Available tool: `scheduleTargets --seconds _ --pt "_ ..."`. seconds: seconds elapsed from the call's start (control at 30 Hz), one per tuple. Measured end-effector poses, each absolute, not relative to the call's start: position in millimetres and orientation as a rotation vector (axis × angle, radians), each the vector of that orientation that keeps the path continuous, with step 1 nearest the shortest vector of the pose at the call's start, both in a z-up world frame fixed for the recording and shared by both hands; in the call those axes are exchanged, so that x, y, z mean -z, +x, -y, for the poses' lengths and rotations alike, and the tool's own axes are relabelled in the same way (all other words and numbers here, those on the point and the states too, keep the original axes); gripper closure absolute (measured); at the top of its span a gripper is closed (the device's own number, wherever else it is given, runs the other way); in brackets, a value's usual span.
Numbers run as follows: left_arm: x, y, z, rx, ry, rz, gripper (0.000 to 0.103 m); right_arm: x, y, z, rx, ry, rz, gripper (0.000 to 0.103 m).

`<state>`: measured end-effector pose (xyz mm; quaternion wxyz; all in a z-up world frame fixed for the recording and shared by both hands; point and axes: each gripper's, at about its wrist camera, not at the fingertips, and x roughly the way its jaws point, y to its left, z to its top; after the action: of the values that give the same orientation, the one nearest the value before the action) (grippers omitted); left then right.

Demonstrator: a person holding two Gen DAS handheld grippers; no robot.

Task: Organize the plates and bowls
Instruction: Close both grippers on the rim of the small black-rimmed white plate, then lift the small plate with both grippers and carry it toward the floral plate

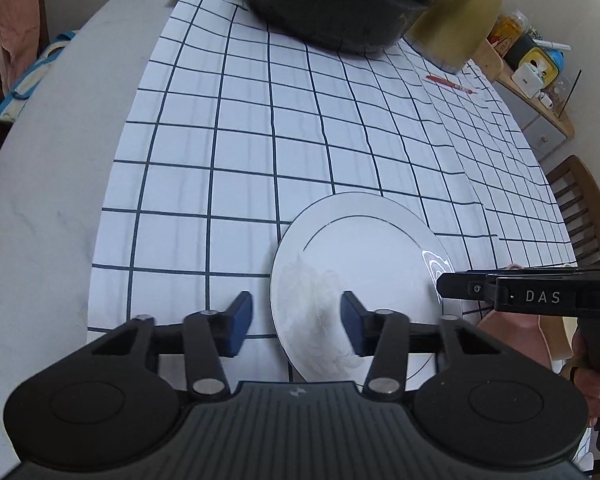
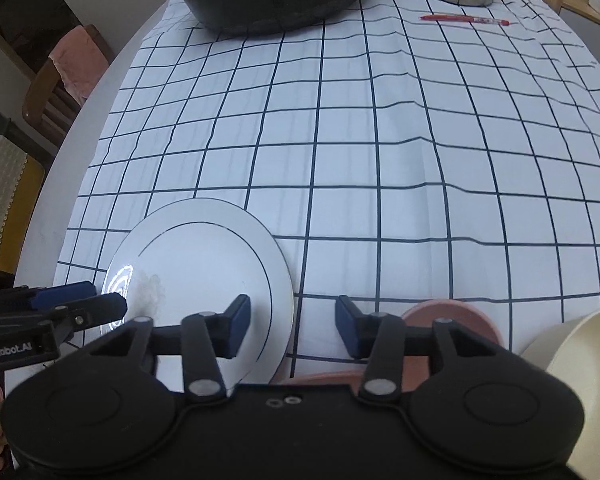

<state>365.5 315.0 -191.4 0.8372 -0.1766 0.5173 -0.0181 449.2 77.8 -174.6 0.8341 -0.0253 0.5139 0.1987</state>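
The left gripper (image 1: pixel 296 322) is angled down at the near edge of the table, its blue pads partly apart with the left rim of the white plate (image 1: pixel 360 276) between them — the pads do not appear to press on it, so the jaws stand open at a middling width. The right gripper (image 2: pixel 292 326) is set much the same: partly open, nothing clamped, its left pad over the plate's right rim and its right pad near a pink bowl (image 2: pixel 452 320). That bowl sits just right of the plate, and a cream bowl (image 2: pixel 580 364) lies tilted at the far right edge of the view; whether the two bowls touch is hard to tell from here. The plate lies flat on the checked tablecloth (image 1: pixel 260 140), a faint smear on its near-left part. Further off, well apart from the dishes, a red pen (image 2: pixel 464 19) lies on the cloth. At the far end stand a black pot (image 1: pixel 336 4) and a yellow kettle (image 1: pixel 456 20).
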Motion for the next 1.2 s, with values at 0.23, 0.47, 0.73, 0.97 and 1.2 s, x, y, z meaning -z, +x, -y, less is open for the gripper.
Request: scheduleTargets --seconds 0.23,0.47,0.73,0.97,1.2 --pt "197 367 -316 0.039 -0.4 -1.103 0.074 180 449 -77 -0.436 -0.015 -1.11 0.081" --pt "199 367 -324 0.026 -0.43 -1.102 0.085 179 448 -72 -0.45 0.031 -1.11 0.088" --pt "198 363 -324 0.018 -0.434 -1.08 0.086 178 441 -73 -0.419 0.033 -1.085 0.089" --pt "189 367 -325 0.014 -0.446 -1.045 0.086 166 443 -80 -0.405 0.023 -1.042 0.089" --pt "160 371 -325 0.029 -0.447 -0.999 0.086 139 441 -75 -0.402 0.051 -0.983 0.091"
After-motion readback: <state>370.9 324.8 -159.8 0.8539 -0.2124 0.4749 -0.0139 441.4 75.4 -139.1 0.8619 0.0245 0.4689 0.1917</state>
